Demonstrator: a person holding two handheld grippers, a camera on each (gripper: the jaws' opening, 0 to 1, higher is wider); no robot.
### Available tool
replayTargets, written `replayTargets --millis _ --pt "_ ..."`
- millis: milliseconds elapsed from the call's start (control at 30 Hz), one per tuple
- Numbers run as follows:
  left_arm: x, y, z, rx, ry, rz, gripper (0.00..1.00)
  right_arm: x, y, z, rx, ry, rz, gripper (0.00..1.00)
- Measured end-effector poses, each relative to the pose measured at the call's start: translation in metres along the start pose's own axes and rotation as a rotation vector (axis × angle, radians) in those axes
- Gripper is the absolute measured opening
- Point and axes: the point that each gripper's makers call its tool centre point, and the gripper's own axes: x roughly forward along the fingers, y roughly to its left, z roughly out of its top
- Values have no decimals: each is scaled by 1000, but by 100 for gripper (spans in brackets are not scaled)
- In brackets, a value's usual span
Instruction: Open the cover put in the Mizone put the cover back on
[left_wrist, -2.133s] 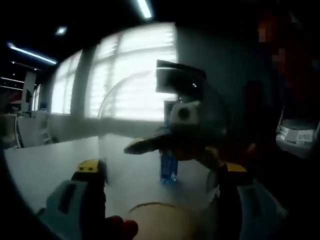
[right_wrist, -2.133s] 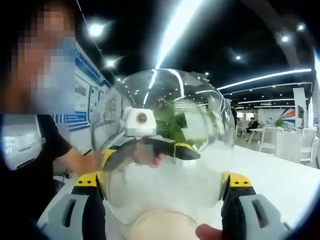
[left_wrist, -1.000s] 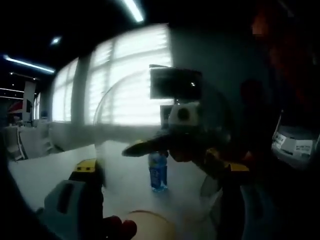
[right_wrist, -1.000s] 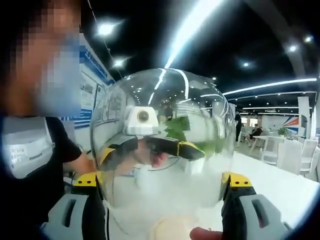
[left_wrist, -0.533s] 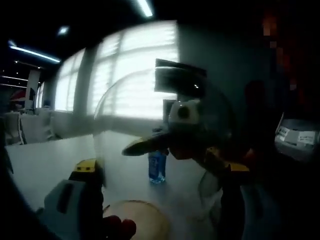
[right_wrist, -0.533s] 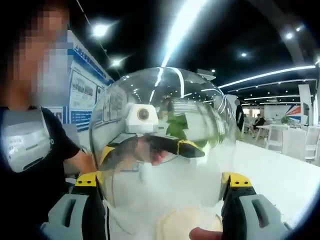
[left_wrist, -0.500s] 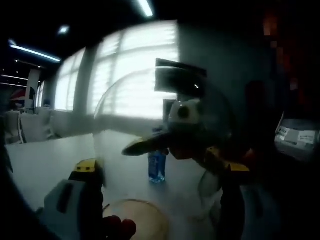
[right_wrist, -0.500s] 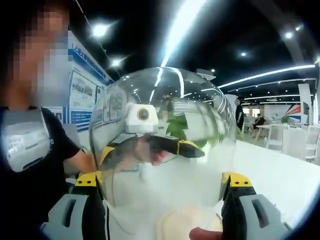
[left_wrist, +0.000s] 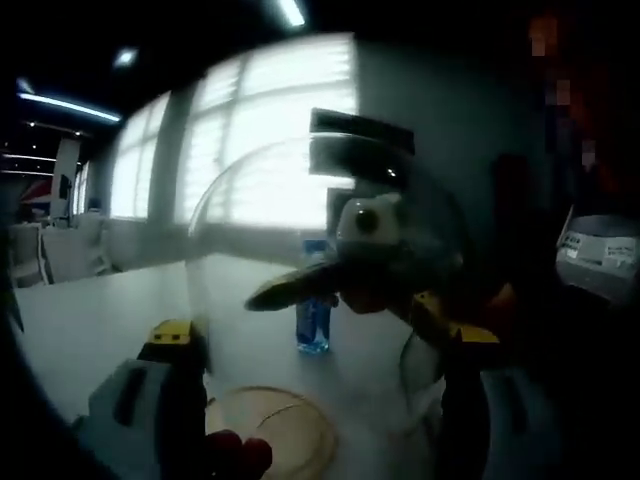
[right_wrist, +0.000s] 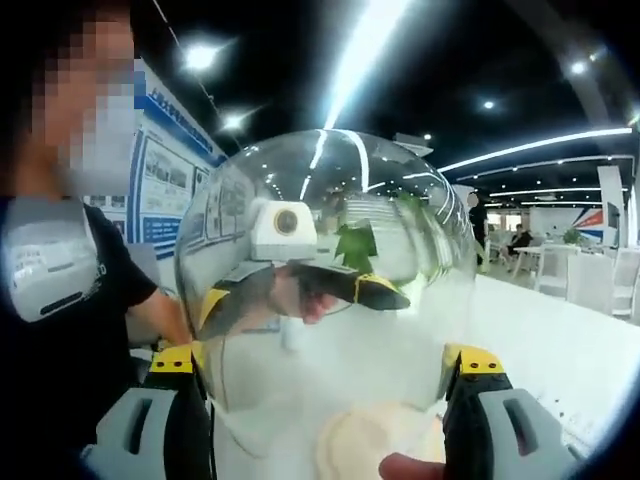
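Two grippers, mine, hold one clear dome cover (right_wrist: 330, 290) aloft between them, left gripper (left_wrist: 315, 400) and right gripper (right_wrist: 325, 410) each clamped on its rim from opposite sides. Through the glass, the blue Mizone bottle (left_wrist: 313, 318) stands upright on the white table (left_wrist: 90, 320), beyond and below the cover. A round wooden base (left_wrist: 275, 440) lies nearer, under my left jaws.

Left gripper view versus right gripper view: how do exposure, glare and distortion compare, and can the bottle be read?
Left gripper view: backlit by bright windows, so the foreground is dark; the clear dome cover barely shows, and the blue bottle is small and blurred, label unreadable. Right gripper view: brighter, but ceiling lights streak across the dome cover, which warps the left gripper seen through it.
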Motion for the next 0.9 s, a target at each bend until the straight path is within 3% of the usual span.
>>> replayTargets --millis 267,633,900 --pt "-3 -9 -2 54 -1 -2 85 -2 9 -1 -47 -29 -9 90" --pt "-6 -19 -6 97 51 3 85 -3 16 -5 -100 48 -11 90" --pt "-14 -32 -6 92 22 16 85 -2 33 -5 -99 42 2 90"
